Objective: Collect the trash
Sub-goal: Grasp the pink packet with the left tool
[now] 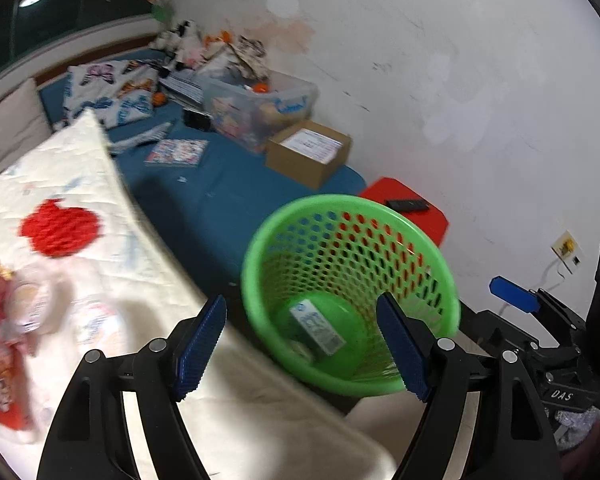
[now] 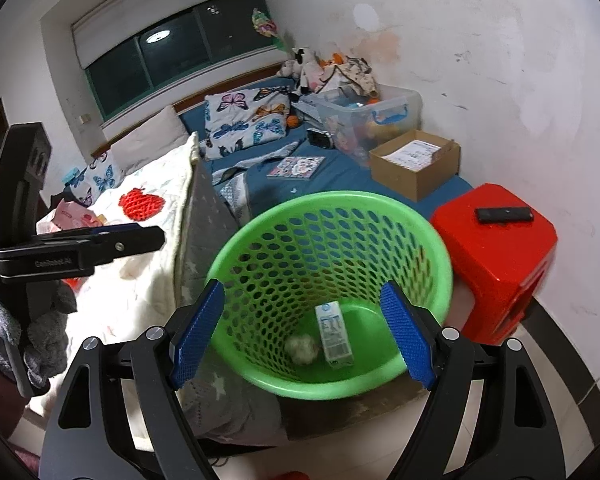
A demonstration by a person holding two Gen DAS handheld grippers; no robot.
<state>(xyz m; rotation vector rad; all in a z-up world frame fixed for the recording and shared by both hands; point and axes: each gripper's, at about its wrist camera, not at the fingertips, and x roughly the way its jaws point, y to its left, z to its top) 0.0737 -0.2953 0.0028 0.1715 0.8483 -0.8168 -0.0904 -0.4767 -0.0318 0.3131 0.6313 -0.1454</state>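
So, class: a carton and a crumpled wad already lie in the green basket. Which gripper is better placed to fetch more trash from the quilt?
Probably the left gripper: open and empty, beside the quilt with pink wrappers. The right gripper faces the basket.

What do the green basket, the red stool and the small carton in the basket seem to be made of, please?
Green basket: moulded plastic, slightly glossy, with a smooth rim and punched holes. Red stool: hard glossy plastic, with rounded corners that catch the light. Small carton: probably coated paperboard, with folded edges and printed faces.
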